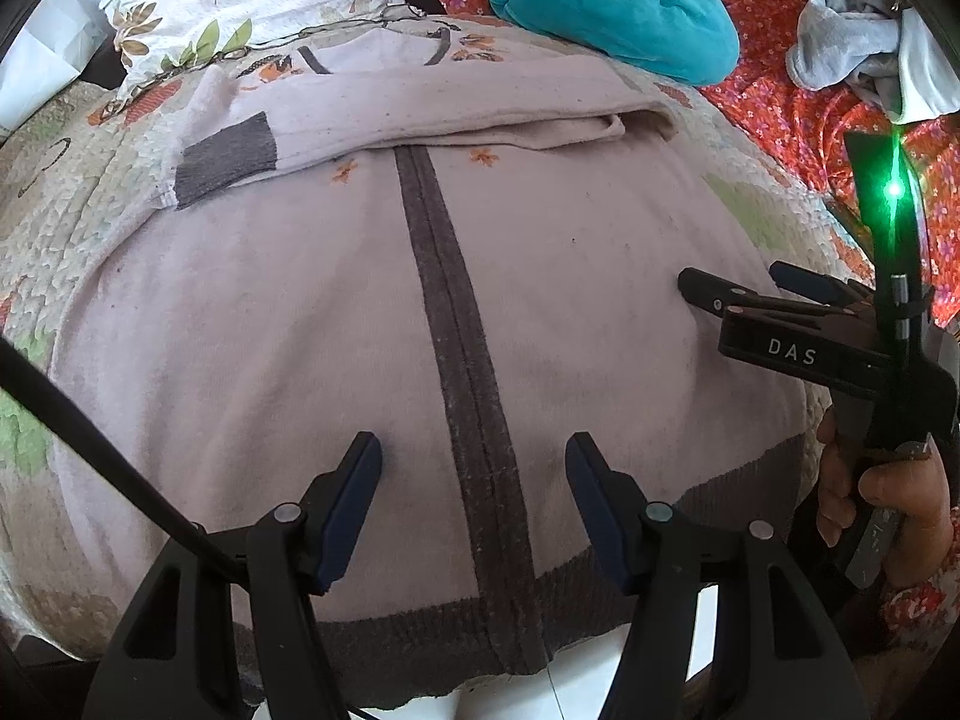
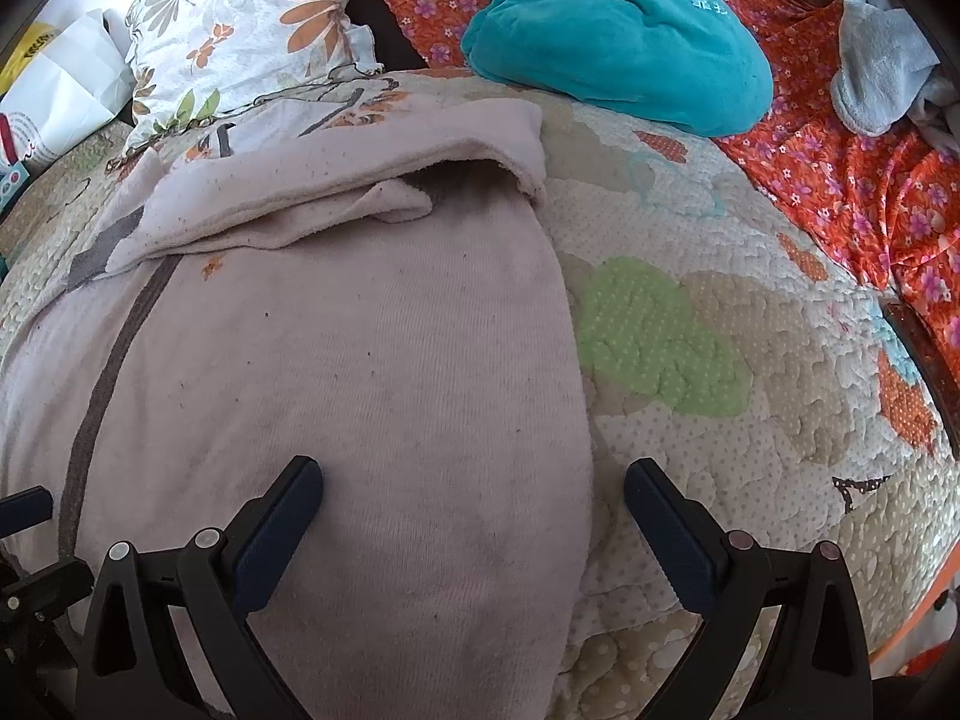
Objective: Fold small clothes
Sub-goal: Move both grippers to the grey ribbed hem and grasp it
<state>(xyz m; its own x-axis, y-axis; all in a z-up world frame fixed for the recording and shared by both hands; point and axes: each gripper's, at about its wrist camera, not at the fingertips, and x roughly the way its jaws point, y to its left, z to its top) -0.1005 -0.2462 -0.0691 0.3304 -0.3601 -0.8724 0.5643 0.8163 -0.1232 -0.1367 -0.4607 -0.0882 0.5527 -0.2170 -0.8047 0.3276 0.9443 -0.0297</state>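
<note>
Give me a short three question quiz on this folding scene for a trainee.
1. True or false: the sleeves of the pink top are already folded across it.
2. Which tongs straddle the top's grey centre strip: A left tongs, B right tongs?
3. What colour is the bundle lying beyond the top on the quilt?

Key: 1 true; 2 A, and both tongs stand open, gripping nothing; 3 teal.

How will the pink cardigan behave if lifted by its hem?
Probably floppy: the pink cardigan is soft knit, its top already folded over in limp layers. Likely light and drapes rather than holding shape. It may cling to the textured quilt rather than slide.
</note>
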